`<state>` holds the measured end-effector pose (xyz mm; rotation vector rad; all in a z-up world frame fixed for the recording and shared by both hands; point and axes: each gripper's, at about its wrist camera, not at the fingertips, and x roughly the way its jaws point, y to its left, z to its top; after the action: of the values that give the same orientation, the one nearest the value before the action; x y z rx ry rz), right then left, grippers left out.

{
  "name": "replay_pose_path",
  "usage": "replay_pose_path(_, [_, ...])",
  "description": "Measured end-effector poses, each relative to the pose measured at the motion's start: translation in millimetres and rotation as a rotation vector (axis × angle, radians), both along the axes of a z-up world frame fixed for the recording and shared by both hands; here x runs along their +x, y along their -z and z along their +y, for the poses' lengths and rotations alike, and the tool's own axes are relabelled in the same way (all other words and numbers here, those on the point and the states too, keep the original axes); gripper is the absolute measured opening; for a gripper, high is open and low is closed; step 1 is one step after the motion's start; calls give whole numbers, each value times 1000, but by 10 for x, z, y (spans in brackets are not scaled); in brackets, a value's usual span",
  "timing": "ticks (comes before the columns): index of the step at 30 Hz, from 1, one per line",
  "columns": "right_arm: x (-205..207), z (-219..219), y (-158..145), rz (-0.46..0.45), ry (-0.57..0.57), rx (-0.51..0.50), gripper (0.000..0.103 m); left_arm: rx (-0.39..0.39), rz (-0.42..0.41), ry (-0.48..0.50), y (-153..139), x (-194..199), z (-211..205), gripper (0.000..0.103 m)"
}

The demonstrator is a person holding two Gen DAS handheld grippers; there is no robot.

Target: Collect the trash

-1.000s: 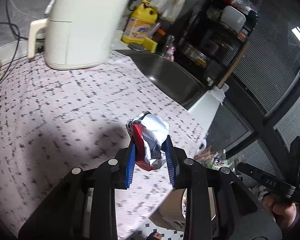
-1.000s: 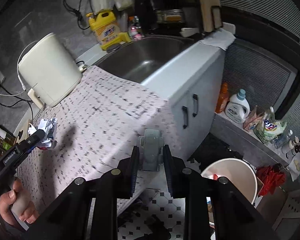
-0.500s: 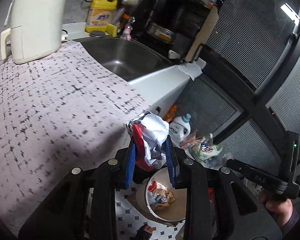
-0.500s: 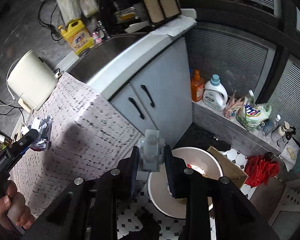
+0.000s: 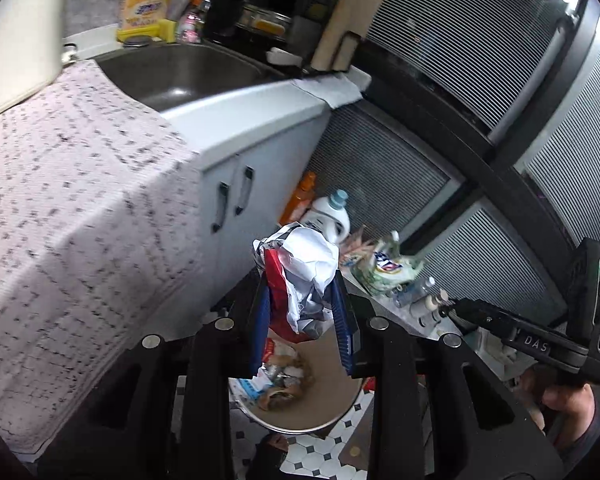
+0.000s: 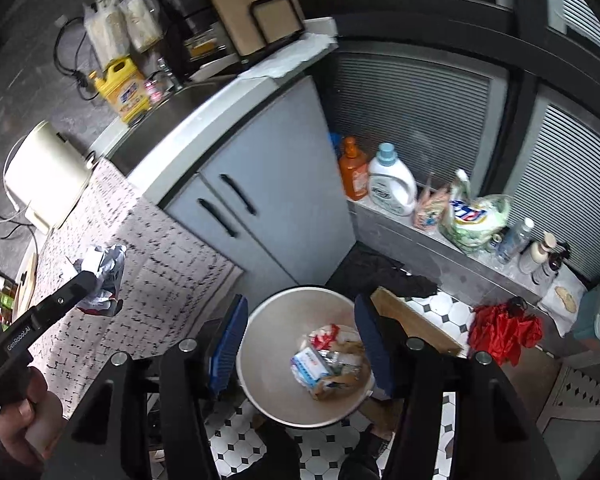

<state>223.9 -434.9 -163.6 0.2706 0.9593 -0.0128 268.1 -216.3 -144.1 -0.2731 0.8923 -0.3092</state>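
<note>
My left gripper [image 5: 300, 304] is shut on a crumpled white, red and silver wrapper [image 5: 310, 264], held above the near rim of a round beige trash bin [image 5: 300, 426]. The right wrist view shows that wrapper [image 6: 104, 268] at the left, beside the counter edge. My right gripper [image 6: 300, 344] hangs straight over the bin [image 6: 268, 332]. Its jaws are opening and nothing is between the blue pads [image 6: 230, 344]. Several pieces of trash [image 6: 328, 364] lie in the bin, among them a blue and white packet.
A grey cabinet [image 6: 268, 184] with two black handles stands behind the bin, below the sink [image 5: 188, 72] and the patterned counter mat [image 5: 60, 200]. Detergent bottles [image 6: 392, 180] and bags line a low ledge. A cardboard slab [image 6: 416, 324], black cloth and red cloth [image 6: 504, 328] lie on the tiled floor.
Both grippers have swung from over the counter to above the bin. The right jaws have spread, and the grey piece they held is no longer between them. The left still grips the wrapper.
</note>
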Motion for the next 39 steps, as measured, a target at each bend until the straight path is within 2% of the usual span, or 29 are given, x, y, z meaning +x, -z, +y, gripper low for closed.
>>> replay_pose_path(7, [-200,-416,-19,-10,65,-5,55,-6,42,70,158,14,-423,30])
replay_pose_path(15, [-406,-644,34,0,116,-2,55,18,124,129,445,19,-713,32])
replay_pose_path(18, [-475,-682,55,6,133,-4,55,0,144,139,507,20,-729,42])
replay_pose_path(20, [-515,-701,64,9,143,-6,55,-11,146,144,512,33,-718,60])
replay_pose_path(23, [-567,-713,75,8,154,-2,55,-14,118,138,451,19,-697,73])
replay_pose_path(27, [-588,-698,62,-4,148,19,57,-12,83,131,316,-13,-632,82])
replay_pose_path(31, [-572,-639,20,-33,117,34,72,8,45,90,118,-106,-518,90])
replay_pose_path(35, [-524,-522,-57,-56,51,53,80,29,9,14,-110,-269,-353,97])
replay_pose_path(37, [-486,-458,-112,-62,13,53,87,39,-4,-35,-225,-366,-260,97])
replay_pose_path(39, [-453,-378,-168,-72,-23,44,89,47,-13,-69,-316,-443,-157,97])
